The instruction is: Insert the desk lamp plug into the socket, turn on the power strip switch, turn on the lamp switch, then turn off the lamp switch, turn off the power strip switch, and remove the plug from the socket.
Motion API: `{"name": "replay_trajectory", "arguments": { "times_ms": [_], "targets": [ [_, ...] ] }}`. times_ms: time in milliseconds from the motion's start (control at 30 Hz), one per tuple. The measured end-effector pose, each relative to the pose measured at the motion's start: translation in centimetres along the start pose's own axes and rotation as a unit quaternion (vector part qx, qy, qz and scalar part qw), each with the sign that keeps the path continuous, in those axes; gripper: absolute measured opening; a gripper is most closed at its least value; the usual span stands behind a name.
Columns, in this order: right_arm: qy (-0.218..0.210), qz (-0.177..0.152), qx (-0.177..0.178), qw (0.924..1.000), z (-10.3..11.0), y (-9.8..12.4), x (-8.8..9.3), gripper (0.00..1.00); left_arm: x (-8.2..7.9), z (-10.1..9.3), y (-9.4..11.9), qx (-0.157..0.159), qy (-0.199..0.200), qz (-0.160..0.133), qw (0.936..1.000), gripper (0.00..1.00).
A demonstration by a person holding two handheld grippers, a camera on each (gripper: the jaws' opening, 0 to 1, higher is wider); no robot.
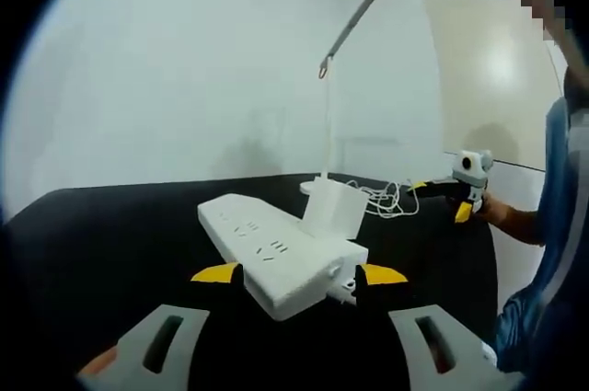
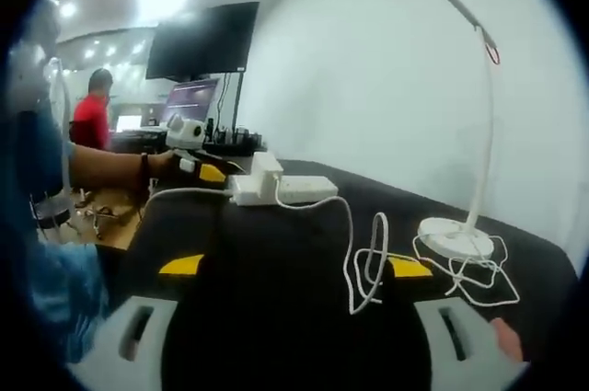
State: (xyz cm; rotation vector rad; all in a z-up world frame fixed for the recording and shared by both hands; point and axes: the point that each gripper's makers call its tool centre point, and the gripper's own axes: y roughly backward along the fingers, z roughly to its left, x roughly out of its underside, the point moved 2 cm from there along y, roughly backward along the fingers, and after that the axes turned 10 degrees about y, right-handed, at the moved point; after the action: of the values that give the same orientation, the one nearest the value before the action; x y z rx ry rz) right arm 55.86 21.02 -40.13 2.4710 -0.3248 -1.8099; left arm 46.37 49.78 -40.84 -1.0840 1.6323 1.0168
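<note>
A white power strip point(image 1: 281, 253) lies on the black table point(image 1: 110, 225), its near end between the spread yellow-tipped jaws of the left gripper point(image 1: 299, 273), which pinch nothing. A white plug block point(image 1: 329, 210) stands in the strip's far end. Beyond it stands the desk lamp point(image 1: 354, 28), its base point(image 2: 453, 239) ringed by loose white cord point(image 2: 368, 258). The right gripper point(image 2: 294, 267) hovers spread over the table near that cord. Far left, a monitor point(image 2: 204, 41) hangs.

The power strip point(image 1: 281, 253) is looking like smooth white plastic, the table point(image 1: 110, 235) is showing a matt black cover, and the lamp arm point(image 1: 361, 9) is appearing dull grey.
</note>
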Motion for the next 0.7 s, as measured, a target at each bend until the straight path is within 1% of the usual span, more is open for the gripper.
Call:
{"name": "replay_trajectory", "arguments": {
  "times_ms": [133, 300, 500, 600, 700],
  "targets": [
    [0.0, 0.004, 0.001, 1.0, -0.07, -0.04, 0.18, 0.77, 0.17, -0.19, -0.11, 0.0, -0.003, 0.004, 1.0, 0.47],
    [0.004, 0.015, -0.001, 0.9999, 0.05, -0.2, 0.51, 0.77, 0.15, -0.32, -0.08, 0.001, -0.009, 0.002, 1.0, 0.46],
    [0.004, 0.016, -0.003, 0.9999, 0.15, -0.23, 0.52, 0.77, 0.08, 0.09, -0.06, -0.011, -0.007, 0.0, 0.9999, 0.42],
    [0.003, 0.014, -0.004, 0.9999, 0.15, -0.21, 0.49, 0.77, 0.41, 0.28, -0.21, -0.021, -0.007, 0.009, 0.9997, 0.44],
    [0.005, 0.014, -0.005, 0.9999, 0.23, -0.22, 0.45, 0.77, 0.81, 0.06, -0.54, -0.022, -0.011, 0.022, 0.9994, 0.44]
  ]
}}
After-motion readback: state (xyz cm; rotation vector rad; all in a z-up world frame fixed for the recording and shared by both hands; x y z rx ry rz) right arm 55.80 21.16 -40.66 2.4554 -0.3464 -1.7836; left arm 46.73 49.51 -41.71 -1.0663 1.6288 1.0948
